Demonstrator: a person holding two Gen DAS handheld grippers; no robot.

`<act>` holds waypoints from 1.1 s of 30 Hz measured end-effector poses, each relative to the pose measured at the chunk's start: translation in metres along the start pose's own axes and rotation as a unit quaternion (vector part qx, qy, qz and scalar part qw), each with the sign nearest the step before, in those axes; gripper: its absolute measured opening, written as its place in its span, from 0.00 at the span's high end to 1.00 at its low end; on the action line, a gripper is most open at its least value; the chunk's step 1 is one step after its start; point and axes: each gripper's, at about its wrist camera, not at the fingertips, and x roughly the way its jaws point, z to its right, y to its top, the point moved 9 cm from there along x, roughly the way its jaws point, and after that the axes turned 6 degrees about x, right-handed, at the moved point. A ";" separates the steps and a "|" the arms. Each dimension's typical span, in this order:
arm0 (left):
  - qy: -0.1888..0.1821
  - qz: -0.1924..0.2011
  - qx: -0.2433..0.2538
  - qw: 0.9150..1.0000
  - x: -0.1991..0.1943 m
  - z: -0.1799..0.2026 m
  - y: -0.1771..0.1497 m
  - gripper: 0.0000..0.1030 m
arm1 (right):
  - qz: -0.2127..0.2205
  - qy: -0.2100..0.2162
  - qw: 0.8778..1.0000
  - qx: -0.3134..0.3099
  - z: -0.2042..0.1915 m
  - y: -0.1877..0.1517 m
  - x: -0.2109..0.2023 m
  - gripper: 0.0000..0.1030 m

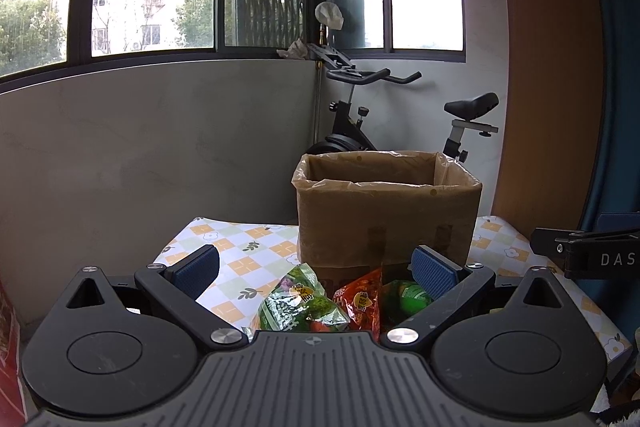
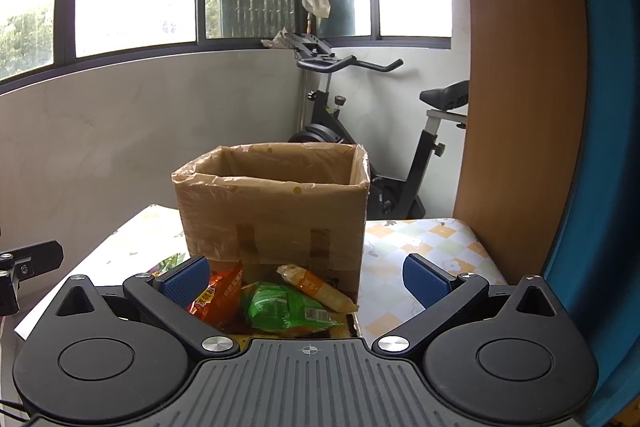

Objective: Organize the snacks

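Note:
A cardboard box point(image 1: 388, 215) point(image 2: 276, 211) lined with a thin plastic bag stands open on the patterned table point(image 1: 240, 247) point(image 2: 424, 247). Snack packets lie in a heap in front of it: a green-and-white packet point(image 1: 298, 303), an orange-red packet point(image 1: 362, 301) point(image 2: 218, 297), a bright green packet point(image 1: 408, 297) point(image 2: 284, 307) and a long orange packet point(image 2: 320, 287). My left gripper point(image 1: 316, 273) hangs open above the heap, nothing between its fingers. My right gripper point(image 2: 308, 281) is also open over the packets, holding nothing.
An exercise bike point(image 1: 360, 131) point(image 2: 360, 147) stands behind the table by the windowed wall. A wooden panel point(image 2: 520, 107) and a blue surface point(image 2: 600, 147) rise on the right. The other gripper's black body shows at the right edge point(image 1: 588, 251) and the left edge point(image 2: 24, 267).

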 end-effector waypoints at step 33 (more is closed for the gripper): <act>-0.004 0.001 -0.007 1.000 0.000 0.001 -0.003 0.00 | -0.007 0.002 1.000 -0.008 -0.005 -0.004 0.003 0.00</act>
